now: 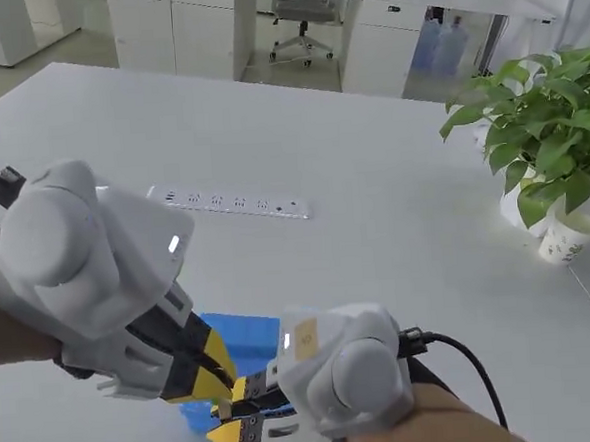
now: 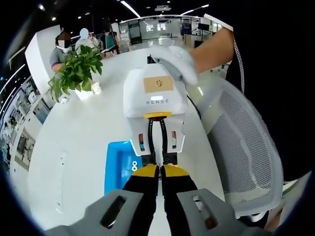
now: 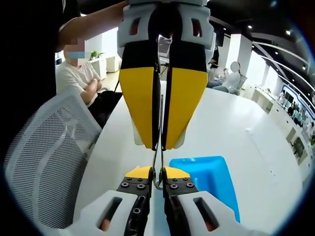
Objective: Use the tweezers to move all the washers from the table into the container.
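My two grippers meet tip to tip low over the white table [image 1: 395,225]. The thin metal tweezers [image 3: 157,164] run between them. My left gripper [image 1: 220,381], with long yellow pads [image 3: 140,108], is shut on one end. My right gripper [image 3: 157,173] is shut on the other end, and its white body [image 2: 155,93] faces the left gripper view. A blue container [image 1: 245,346] lies on the table just beside the jaws. A few small pale washers [image 2: 134,165] lie at the container's [image 2: 117,167] near edge. The tweezers' tips are hidden between the pads.
A white power strip [image 1: 229,202] lies across the middle of the table. A potted plant [image 1: 545,136] and a paper cup [image 1: 566,236] stand at the right edge. A white mesh chair [image 2: 246,152] is close behind the person. Other people sit in the background.
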Demonstrator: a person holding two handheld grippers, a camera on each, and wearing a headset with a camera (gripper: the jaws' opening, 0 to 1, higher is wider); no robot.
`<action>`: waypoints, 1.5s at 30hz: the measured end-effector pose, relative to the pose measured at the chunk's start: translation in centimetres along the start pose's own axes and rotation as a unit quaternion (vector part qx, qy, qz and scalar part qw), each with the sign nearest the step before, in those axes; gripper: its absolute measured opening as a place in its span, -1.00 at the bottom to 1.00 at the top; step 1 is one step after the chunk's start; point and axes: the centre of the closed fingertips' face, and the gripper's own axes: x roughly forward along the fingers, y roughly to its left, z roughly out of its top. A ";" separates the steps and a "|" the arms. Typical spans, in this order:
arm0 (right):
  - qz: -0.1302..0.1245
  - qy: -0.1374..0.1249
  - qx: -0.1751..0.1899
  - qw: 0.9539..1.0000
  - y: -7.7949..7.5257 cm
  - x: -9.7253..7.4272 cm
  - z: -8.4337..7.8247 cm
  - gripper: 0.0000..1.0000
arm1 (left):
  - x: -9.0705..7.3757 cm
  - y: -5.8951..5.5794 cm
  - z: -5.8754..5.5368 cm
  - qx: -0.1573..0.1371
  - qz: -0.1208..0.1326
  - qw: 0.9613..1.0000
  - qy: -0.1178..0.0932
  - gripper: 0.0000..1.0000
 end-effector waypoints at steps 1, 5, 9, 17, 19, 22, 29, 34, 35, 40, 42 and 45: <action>-0.001 0.000 -0.001 1.000 -0.2 0.0 0.0 -0.82 | 0.0 0.2 0.0 0.001 0.000 1.000 0.001 -0.89; -0.005 -0.001 -0.001 1.000 -0.8 -0.2 0.1 -0.82 | -0.1 0.7 0.1 0.004 0.000 1.000 0.000 -0.89; -0.009 -0.002 -0.003 1.000 -1.6 -0.4 0.0 -0.82 | -0.2 1.5 0.1 0.007 0.002 1.000 -0.004 -0.90; -0.015 -0.007 -0.001 1.000 -3.1 -0.2 0.1 -0.82 | -0.3 2.9 -0.1 0.011 0.005 1.000 -0.004 -0.90; -0.016 -0.008 -0.001 1.000 -3.5 -0.1 0.1 -0.82 | -0.3 3.1 -0.2 0.011 0.005 1.000 -0.004 -0.90; -0.016 -0.009 0.001 1.000 -3.8 0.0 -0.1 -0.82 | -0.2 3.5 -0.4 0.011 0.006 1.000 -0.004 -0.90; -0.017 -0.008 0.003 1.000 -4.7 0.4 -0.7 -0.82 | 0.3 4.3 -1.0 0.009 0.006 1.000 -0.007 -0.90; -0.014 -0.005 0.006 1.000 -5.1 0.8 -1.4 -0.82 | 0.9 4.8 -1.6 0.004 0.006 1.000 -0.007 -0.90; -0.013 -0.003 0.007 1.000 -5.2 0.9 -1.6 -0.82 | 1.0 4.8 -1.7 0.004 0.007 1.000 -0.007 -0.90; -0.008 0.004 0.010 1.000 -5.4 1.4 -2.4 -0.82 | 1.6 5.1 -2.3 0.000 0.007 1.000 -0.006 -0.90; -0.005 0.005 0.012 1.000 -5.5 1.6 -2.7 -0.82 | 1.9 5.2 -2.5 0.000 0.006 1.000 -0.004 -0.90; -0.001 0.010 0.014 1.000 -5.5 1.9 -3.2 -0.82 | 2.3 5.4 -2.9 -0.003 0.004 1.000 -0.004 -0.90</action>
